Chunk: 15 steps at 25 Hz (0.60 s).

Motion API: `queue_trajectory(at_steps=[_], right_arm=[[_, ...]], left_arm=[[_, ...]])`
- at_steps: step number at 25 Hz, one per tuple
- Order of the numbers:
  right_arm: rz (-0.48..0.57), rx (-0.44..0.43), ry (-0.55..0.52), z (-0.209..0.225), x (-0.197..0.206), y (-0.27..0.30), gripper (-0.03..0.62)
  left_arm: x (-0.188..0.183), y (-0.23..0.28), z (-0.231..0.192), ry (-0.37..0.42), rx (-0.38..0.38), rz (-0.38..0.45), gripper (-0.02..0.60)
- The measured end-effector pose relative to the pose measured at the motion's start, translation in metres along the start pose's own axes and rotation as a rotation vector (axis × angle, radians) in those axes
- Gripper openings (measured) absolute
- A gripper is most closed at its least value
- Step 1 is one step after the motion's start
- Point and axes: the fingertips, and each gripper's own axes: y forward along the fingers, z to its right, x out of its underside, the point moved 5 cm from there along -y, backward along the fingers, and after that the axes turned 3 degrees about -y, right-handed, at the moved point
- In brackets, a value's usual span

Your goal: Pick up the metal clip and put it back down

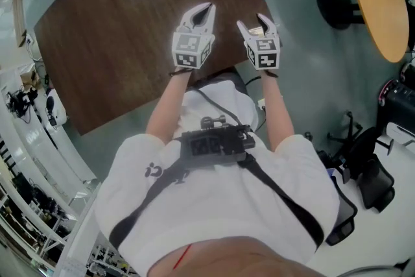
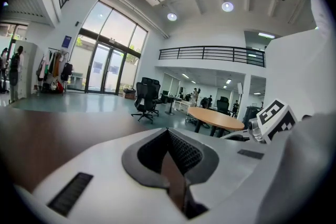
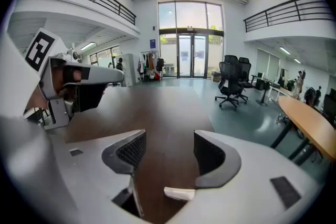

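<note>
No metal clip visible (likely light, stiff, slick; pinch its flat sides); left gripper (image 1: pixel 208 6) pressed together, right gripper (image 1: pixel 251 21) spread empty.

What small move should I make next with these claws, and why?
Probably tip your head and the right claw down to scan the brown table for the clip. No clip shows in any view. The right claw is open and empty, the left claw is shut, and both are by the table's near edge.
</note>
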Motion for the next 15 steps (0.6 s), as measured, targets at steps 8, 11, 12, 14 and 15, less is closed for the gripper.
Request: queue_trajectory(at_steps=[8, 11, 12, 14, 15], right_arm=[[0.212, -0.076, -0.067, -0.039, -0.091, 0.019, 0.162], [0.282, -0.117, -0.072, -0.055, -0.117, 0.024, 0.124], [0.307, -0.132, -0.071, -0.061, -0.126, 0.025, 0.107], [0.355, -0.161, -0.074, -0.071, -0.142, 0.022, 0.09], [0.379, -0.173, -0.075, -0.076, -0.15, 0.019, 0.072]], left_arm=[[-0.04, -0.028, -0.04, -0.018, -0.175, 0.13, 0.012], [-0.053, -0.039, -0.052, -0.015, -0.233, 0.176, 0.011], [-0.057, -0.044, -0.055, -0.012, -0.252, 0.19, 0.012], [-0.063, -0.053, -0.057, -0.004, -0.29, 0.22, 0.012], [-0.066, -0.057, -0.057, 0.001, -0.31, 0.236, 0.012]])
